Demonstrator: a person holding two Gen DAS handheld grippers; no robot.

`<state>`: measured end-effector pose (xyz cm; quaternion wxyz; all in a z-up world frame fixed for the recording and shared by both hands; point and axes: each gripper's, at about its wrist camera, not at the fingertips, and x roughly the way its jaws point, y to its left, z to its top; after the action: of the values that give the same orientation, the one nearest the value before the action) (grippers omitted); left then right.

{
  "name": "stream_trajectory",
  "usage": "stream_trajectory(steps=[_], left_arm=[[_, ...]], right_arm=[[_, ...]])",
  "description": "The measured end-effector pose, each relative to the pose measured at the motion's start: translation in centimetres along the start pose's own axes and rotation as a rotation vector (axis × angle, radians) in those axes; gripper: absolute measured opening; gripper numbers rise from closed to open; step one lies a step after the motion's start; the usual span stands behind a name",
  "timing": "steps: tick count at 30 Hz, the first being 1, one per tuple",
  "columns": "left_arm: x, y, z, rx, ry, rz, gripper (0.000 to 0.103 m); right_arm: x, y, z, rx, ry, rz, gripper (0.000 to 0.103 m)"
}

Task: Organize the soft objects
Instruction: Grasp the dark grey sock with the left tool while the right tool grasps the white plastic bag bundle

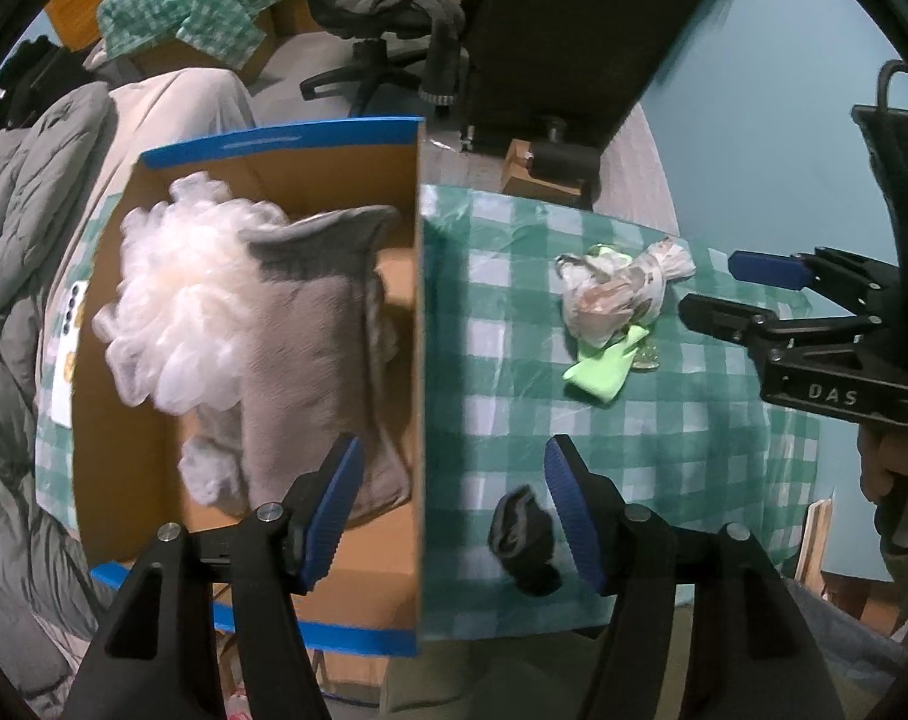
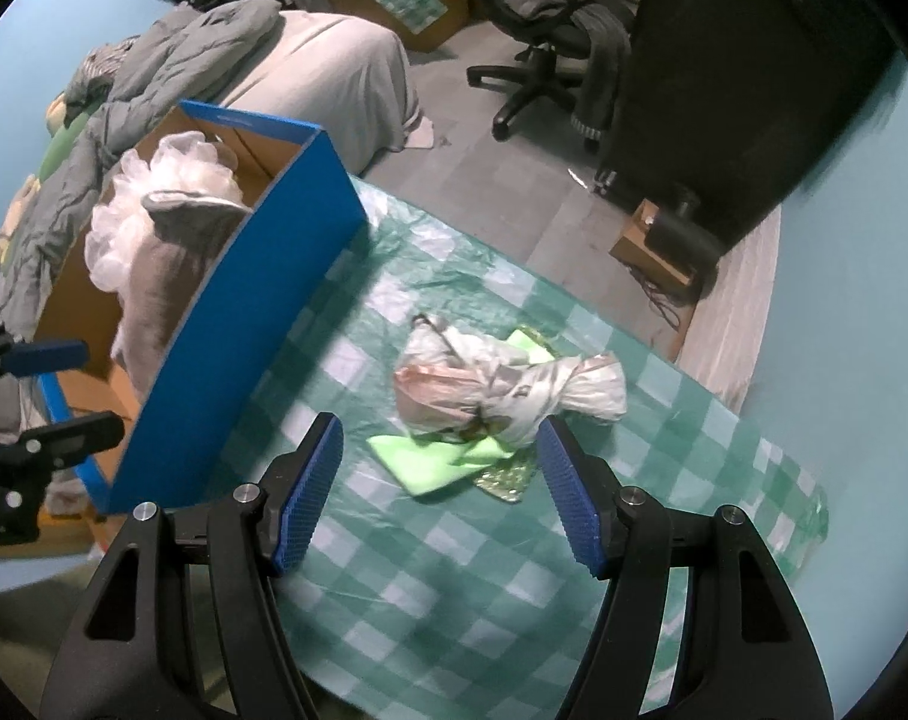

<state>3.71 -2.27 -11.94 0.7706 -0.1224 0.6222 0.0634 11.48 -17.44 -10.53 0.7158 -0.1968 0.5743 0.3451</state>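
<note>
A blue-rimmed cardboard box (image 1: 334, 138) (image 2: 256, 330) holds a white mesh puff (image 1: 178, 294) (image 2: 130, 222) and a grey plush cloth (image 1: 316, 324) (image 2: 160, 276). My left gripper (image 1: 448, 510) is open and empty, straddling the box's right wall. A dark grey rolled sock (image 1: 523, 534) lies on the checked tablecloth (image 1: 664, 420) beside its right finger. A knotted white plastic bag (image 1: 622, 291) (image 2: 496, 387) lies on a light green cloth (image 1: 604, 369) (image 2: 436, 459). My right gripper (image 2: 439, 492) is open and empty, hovering just before the green cloth; it also shows in the left wrist view (image 1: 730, 294).
A bed with grey bedding (image 2: 172, 66) stands behind the box. A black office chair (image 2: 550, 18) and a dark cabinet (image 2: 742, 78) are at the back. A small cardboard box (image 2: 652, 246) sits on the floor past the table's far edge.
</note>
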Motion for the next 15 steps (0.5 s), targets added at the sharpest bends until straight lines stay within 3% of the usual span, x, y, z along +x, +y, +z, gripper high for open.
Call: stream_trajectory(steps=[15], left_arm=[[4.6,-4.2,2.7,0.041,0.062,-0.029,0.068]], right_arm=[[4.8,-1.7,1.1,-0.272,0.065,0.005,0.071]])
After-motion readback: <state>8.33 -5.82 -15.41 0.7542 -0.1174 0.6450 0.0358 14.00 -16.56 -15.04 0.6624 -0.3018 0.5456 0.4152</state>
